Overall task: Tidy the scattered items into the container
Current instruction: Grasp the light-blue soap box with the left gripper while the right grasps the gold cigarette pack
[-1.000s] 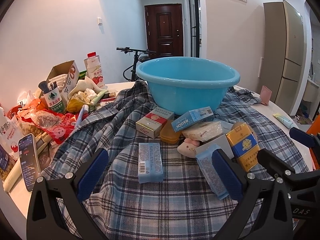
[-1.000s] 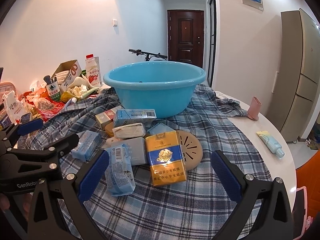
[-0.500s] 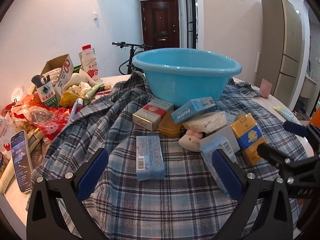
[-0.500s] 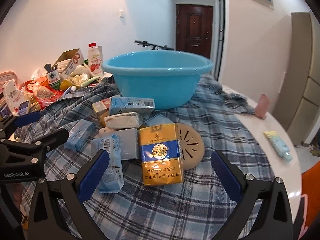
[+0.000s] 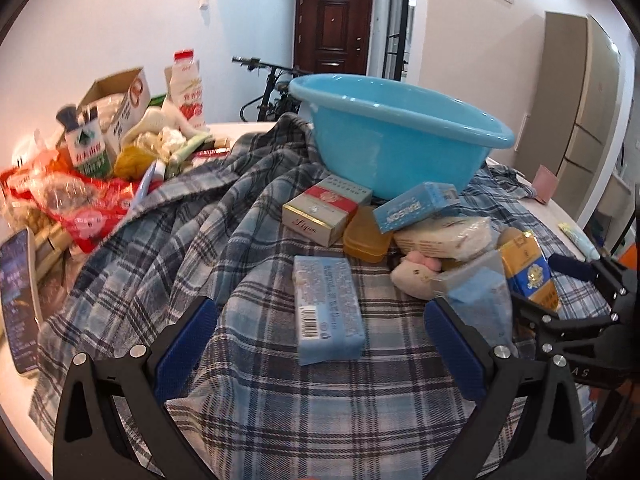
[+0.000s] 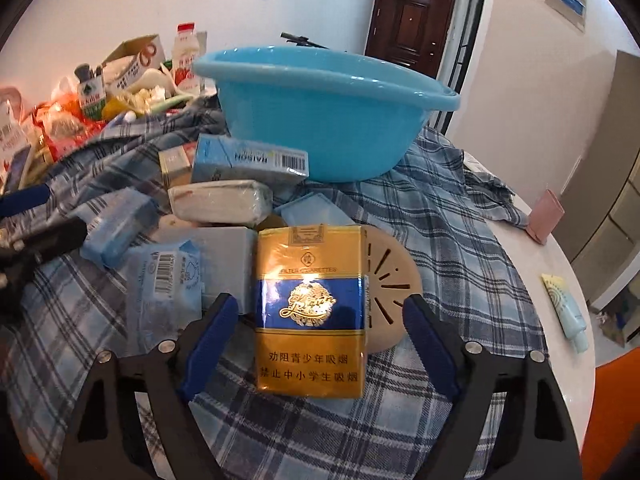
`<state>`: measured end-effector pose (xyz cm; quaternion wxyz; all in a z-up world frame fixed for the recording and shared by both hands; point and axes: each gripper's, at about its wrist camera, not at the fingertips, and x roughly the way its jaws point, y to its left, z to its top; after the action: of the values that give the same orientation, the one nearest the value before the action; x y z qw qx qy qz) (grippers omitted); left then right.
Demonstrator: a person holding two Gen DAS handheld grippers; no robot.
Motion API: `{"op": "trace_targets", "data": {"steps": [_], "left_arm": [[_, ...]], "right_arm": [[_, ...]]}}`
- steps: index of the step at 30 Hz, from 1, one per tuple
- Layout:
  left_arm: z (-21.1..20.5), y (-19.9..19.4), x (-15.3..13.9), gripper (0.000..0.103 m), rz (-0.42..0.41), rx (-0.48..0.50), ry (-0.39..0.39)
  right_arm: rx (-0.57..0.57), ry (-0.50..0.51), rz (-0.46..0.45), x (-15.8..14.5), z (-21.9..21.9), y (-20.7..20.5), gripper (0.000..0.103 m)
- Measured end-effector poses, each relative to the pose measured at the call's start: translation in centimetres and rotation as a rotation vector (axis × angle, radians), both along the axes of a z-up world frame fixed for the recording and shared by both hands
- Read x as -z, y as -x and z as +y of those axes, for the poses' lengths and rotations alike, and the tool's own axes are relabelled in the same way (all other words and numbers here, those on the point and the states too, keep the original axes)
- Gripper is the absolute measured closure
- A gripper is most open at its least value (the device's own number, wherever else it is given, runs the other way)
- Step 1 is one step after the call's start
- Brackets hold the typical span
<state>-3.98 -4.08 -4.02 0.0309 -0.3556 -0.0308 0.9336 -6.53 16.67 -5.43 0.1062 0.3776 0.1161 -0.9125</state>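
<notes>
A light blue basin [image 5: 400, 148] stands on a plaid cloth at the back of the table. In front of it lie a red-and-white box [image 5: 320, 210], a blue RAISON box [image 5: 416, 206], an amber case [image 5: 366, 236], a white wrapped pack [image 5: 444, 236] and a pink plush toy [image 5: 412, 274]. My left gripper [image 5: 320, 340] is open, low over a light blue tissue pack [image 5: 326, 308] that lies between its fingers, untouched. My right gripper [image 6: 320, 336] straddles a gold-and-blue cigarette pack [image 6: 310, 308]; its jaws are closing, with gaps still showing on both sides.
A round beige disc [image 6: 390, 292] and a barcode tissue pack [image 6: 164, 292] flank the cigarette pack. Cartons, a bottle [image 5: 186, 92], snack bags and a phone [image 5: 18, 300] crowd the table's left. A pink cup [image 6: 544, 220] and a tube [image 6: 568, 308] lie near the right edge.
Both grippers have come forward and down toward the scattered items. The right jaws have narrowed around the cigarette pack. The left jaws remain wide, now closer to the blue tissue pack.
</notes>
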Motion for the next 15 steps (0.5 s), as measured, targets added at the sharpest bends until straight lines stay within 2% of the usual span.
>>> {"op": "trace_targets", "data": {"steps": [2,5,12,15], "left_arm": [[-0.4,0.3,0.3,0.000,-0.011,-0.004,-0.015],[-0.5,0.4,0.5,0.000,-0.016,-0.005,-0.023],[-0.4,0.6,0.8,0.000,-0.023,-0.007,-0.015],[-0.6,0.7,0.8,0.000,-0.015,0.006,-0.023]], "right_arm": [[-0.007,-0.005,-0.004,0.2,-0.2,0.1,0.020],[-0.011,0.002,-0.002,0.4,-0.1,0.2,0.041],[-0.013,-0.004,-0.001,0.6,0.3,0.2,0.043],[0.000,0.015,0.034,-0.2,0.8,-0.3,0.043]]}}
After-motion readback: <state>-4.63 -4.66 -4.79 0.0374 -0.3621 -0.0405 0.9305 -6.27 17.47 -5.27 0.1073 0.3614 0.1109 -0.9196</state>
